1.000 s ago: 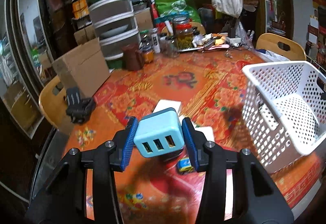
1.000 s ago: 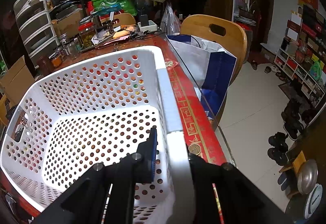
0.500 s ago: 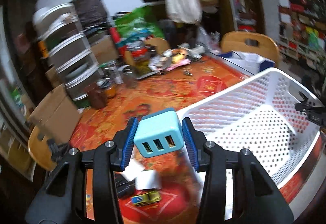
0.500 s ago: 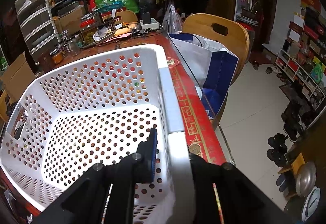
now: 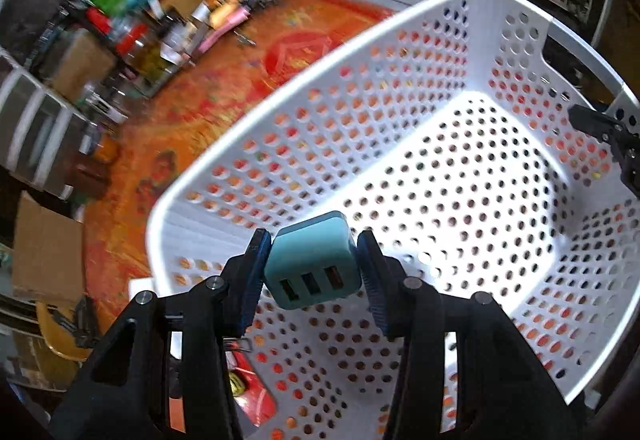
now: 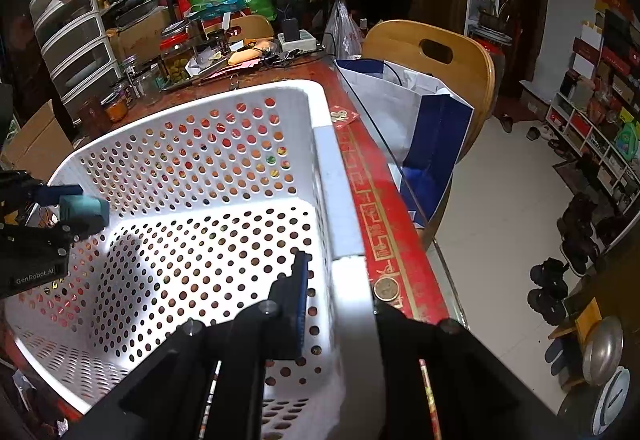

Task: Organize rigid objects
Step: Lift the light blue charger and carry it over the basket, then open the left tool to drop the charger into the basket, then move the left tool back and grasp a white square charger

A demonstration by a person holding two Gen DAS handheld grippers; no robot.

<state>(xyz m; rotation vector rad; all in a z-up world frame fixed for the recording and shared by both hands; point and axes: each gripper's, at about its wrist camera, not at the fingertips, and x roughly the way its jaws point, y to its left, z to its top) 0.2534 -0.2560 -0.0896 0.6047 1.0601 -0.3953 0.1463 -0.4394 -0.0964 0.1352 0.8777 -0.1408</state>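
Note:
A light blue charger cube (image 5: 316, 272) with three ports is pinched between the blue pads of my left gripper (image 5: 313, 242). It hangs over the near left corner of the white perforated basket (image 5: 472, 144), above the basket floor. In the right wrist view the same charger (image 6: 86, 210) and left gripper (image 6: 60, 218) show at the basket's left side. My right gripper (image 6: 348, 294) is shut on the basket's right rim (image 6: 328, 160), one finger inside the wall and one outside. It also shows as a black tip, the right gripper (image 5: 600, 132), at the far rim.
The basket stands on a red patterned table (image 6: 372, 200) near its right edge, beside a coin (image 6: 386, 288). A wooden chair (image 6: 436, 52) with a blue and white bag (image 6: 408, 112) stands past that edge. Jars and clutter (image 6: 176, 56) crowd the far end.
My left gripper has carried the charger rightward from above the open table to over the basket, rolling and tipping further down. The right gripper has stayed on the rim.

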